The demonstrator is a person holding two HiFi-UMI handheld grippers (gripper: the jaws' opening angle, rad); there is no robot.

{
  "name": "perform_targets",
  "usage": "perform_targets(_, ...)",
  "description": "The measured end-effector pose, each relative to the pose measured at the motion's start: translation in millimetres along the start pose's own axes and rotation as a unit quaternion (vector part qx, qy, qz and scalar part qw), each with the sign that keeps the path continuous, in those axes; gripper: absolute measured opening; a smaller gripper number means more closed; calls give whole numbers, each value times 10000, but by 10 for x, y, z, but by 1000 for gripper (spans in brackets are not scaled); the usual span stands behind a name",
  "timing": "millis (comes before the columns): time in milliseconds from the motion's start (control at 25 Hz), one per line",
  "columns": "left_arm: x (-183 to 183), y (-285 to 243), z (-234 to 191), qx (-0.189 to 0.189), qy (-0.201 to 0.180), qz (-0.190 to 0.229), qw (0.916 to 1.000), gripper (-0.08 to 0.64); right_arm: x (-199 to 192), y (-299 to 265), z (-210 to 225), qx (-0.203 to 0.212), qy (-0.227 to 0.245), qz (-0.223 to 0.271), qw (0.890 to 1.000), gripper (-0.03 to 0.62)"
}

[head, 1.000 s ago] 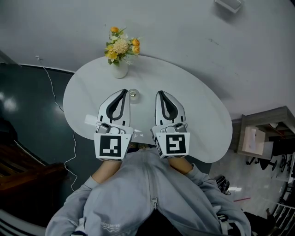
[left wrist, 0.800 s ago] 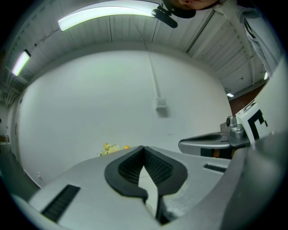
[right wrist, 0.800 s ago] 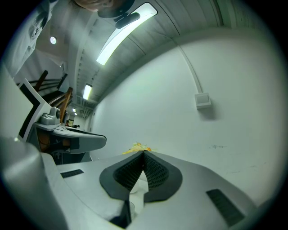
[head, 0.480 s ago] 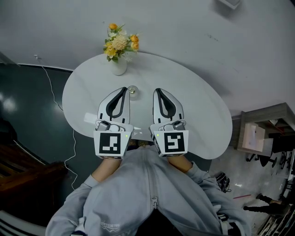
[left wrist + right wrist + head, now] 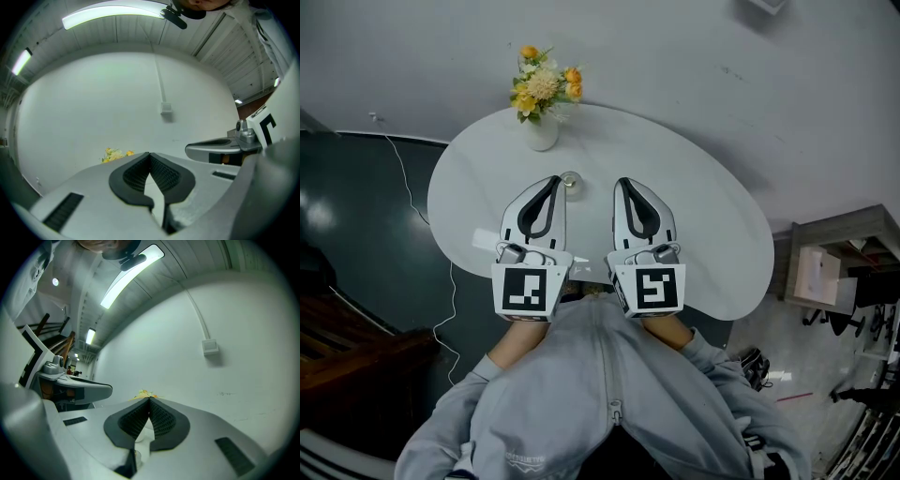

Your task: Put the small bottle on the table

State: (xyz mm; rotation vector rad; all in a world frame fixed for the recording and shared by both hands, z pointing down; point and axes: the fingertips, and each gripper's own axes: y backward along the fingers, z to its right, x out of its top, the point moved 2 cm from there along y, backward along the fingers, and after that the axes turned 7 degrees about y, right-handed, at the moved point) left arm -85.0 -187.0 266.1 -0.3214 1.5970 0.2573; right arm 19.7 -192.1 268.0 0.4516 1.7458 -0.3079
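White desk [image 5: 712, 234] carries the small bottle [image 5: 570, 184] just beyond our left tongs [image 5: 552, 180]. Left tongs and right tongs [image 5: 622, 182] are closed, empty, resting level because we judge placement done.

Bright, even light fills the head view, leaving only faint, soft shadows on the white surface [image 5: 694, 216], which shows a pale sheen near its left edge. The dark floor [image 5: 356, 234] throws back small bright spots. Straight lines bow toward the edges. Both gripper views are round, wide-angle pictures with black corners. A ceiling strip light [image 5: 112, 11] glares in the left gripper view, and a second strip light [image 5: 131, 275] in the right. The left gripper [image 5: 150, 154] and right gripper [image 5: 149, 399] look slightly soft close to the lens.
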Motion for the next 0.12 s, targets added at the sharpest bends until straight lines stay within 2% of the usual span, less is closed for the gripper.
perform_targets(120, 32, -2, -7, 33, 110, 143, 9998, 8, -4, 7, 6, -13, -30, 8, 10000, 26)
